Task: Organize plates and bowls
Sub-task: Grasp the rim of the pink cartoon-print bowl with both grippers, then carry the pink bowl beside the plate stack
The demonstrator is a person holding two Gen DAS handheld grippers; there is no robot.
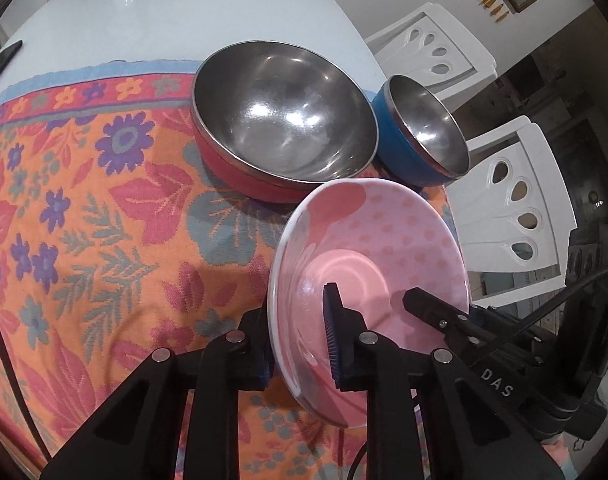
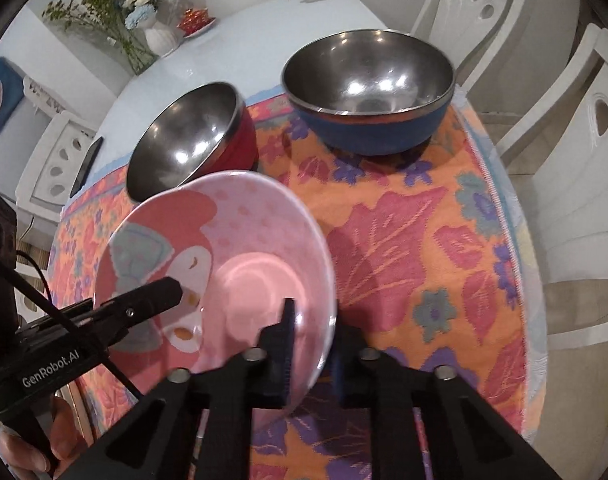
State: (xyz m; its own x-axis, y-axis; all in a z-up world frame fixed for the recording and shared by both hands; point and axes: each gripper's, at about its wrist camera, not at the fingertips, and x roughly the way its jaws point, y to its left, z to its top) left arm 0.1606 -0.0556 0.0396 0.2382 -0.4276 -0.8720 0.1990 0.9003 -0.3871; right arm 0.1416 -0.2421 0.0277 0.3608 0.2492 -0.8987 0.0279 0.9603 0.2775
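Observation:
A pink cartoon-printed bowl (image 1: 375, 264) is held above the floral cloth by both grippers at opposite rims; it also shows in the right wrist view (image 2: 240, 248). My left gripper (image 1: 300, 344) is shut on its left rim. My right gripper (image 2: 311, 344) is shut on its right rim, and its finger shows in the left wrist view (image 1: 435, 314). The left gripper's finger shows in the right wrist view (image 2: 144, 296). A red steel-lined bowl (image 1: 284, 116) (image 2: 192, 136) and a blue steel-lined bowl (image 1: 421, 132) (image 2: 367, 88) stand upright on the cloth behind it.
An orange floral cloth (image 1: 104, 208) (image 2: 423, 240) covers the near part of a white table (image 1: 164, 20). White chairs (image 1: 511, 200) stand at the table's right side. A vase of flowers (image 2: 156, 36) and a phone (image 2: 87, 166) are at the far end.

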